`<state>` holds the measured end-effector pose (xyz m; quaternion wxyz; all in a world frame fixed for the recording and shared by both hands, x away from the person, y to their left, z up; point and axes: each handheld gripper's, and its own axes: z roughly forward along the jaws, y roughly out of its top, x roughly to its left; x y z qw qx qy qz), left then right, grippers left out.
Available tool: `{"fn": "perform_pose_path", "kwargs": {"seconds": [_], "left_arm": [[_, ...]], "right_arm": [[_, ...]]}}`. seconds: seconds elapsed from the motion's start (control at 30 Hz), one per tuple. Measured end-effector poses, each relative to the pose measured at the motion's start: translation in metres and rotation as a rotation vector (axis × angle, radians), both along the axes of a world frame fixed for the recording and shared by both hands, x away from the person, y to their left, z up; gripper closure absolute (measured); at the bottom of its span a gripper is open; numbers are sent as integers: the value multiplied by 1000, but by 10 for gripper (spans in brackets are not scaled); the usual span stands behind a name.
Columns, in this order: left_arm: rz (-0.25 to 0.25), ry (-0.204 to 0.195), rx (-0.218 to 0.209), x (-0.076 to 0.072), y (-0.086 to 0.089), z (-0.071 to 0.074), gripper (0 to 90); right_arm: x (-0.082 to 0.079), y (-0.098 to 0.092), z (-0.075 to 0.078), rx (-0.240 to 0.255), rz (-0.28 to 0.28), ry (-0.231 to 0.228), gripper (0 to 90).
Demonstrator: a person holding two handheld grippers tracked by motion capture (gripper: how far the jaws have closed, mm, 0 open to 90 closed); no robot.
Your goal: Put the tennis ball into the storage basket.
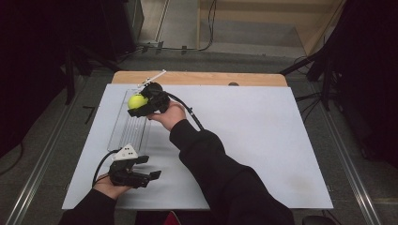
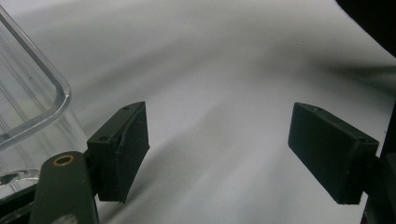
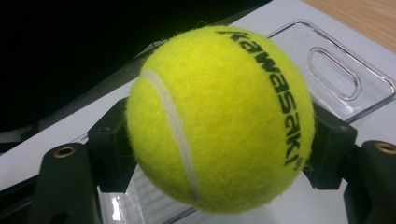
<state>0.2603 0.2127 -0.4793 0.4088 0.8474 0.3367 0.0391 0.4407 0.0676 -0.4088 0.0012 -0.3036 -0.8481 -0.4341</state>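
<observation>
My left gripper [image 1: 141, 174] waits at the near left of the white surface [image 1: 263, 140], its jaws wide apart with nothing between them, just beside the near end of the clear plastic tray [image 1: 126, 129]. If I swing it carelessly it could knock that light tray askew, and the drop spot would shift. Farther off and to the right of it, my right gripper [image 1: 143, 105] has its jaws clamped on the yellow tennis ball [image 3: 219, 116], held in the air over the far end of the tray. The pads [image 3: 329, 144] meet the ball only at its two sides, so a felt sphere like this could roll out if I tilt or loosen too soon. Let go from this height, I judge it would bounce off the shallow tray and run across the surface.
</observation>
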Motion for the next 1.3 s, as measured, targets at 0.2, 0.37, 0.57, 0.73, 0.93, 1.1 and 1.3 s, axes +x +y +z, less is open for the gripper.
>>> {"fn": "perform_pose_path", "kwargs": {"seconds": [0.2,0.37,0.57,0.73,0.93,1.1,1.3], "left_arm": [[-1,1,-1,0,0,0,212],[-1,0,2,0,0,0,212],[-3,1,-1,0,0,0,212],[-1,1,-3,0,0,0,212],[-1,2,-3,0,0,0,212],[-1,2,-3,0,0,0,212],[-1,3,-4,0,0,0,212]], "right_arm": [[1,7,-2,0,1,4,236],[0,13,-5,8,6,0,236],[-1,22,-6,2,19,-5,236],[0,27,-7,-2,17,0,236],[0,30,-10,-14,24,4,235],[0,31,-12,-12,24,9,234],[-1,34,-18,-11,33,17,233]]}}
